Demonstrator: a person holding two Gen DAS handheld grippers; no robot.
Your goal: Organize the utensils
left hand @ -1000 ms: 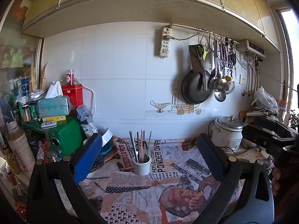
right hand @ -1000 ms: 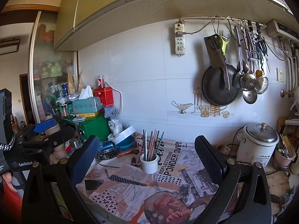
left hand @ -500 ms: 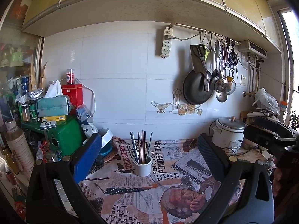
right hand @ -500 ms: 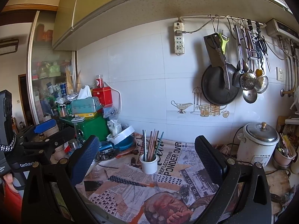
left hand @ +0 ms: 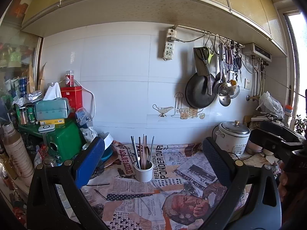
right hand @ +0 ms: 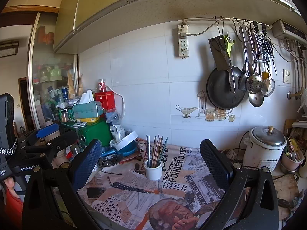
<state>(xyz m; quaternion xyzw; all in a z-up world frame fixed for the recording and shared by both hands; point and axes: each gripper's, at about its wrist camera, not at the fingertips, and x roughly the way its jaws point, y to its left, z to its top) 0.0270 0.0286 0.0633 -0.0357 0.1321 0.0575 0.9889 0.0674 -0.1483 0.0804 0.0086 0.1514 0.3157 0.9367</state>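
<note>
A white cup (left hand: 144, 172) stands upright on the newspaper-covered counter (left hand: 172, 201) and holds several chopsticks (left hand: 143, 151). It also shows in the right wrist view (right hand: 153, 169) with its chopsticks (right hand: 156, 150). My left gripper (left hand: 153, 163) is open and empty, held back from the cup. My right gripper (right hand: 151, 163) is open and empty, also short of the cup. The left gripper body shows at the left of the right wrist view (right hand: 38, 149); the right gripper body shows at the right of the left wrist view (left hand: 278, 140).
A green box (left hand: 63, 143) with a tissue box (left hand: 51, 109) and red tin (left hand: 72, 97) crowds the left. A rice cooker (left hand: 232, 136) stands at the right. A black pan (left hand: 199, 92) and ladles (left hand: 224, 90) hang on the tiled wall.
Both views have shifted only slightly; the cup sits a little nearer the centre between the left fingers. Both grippers stay open and empty.
</note>
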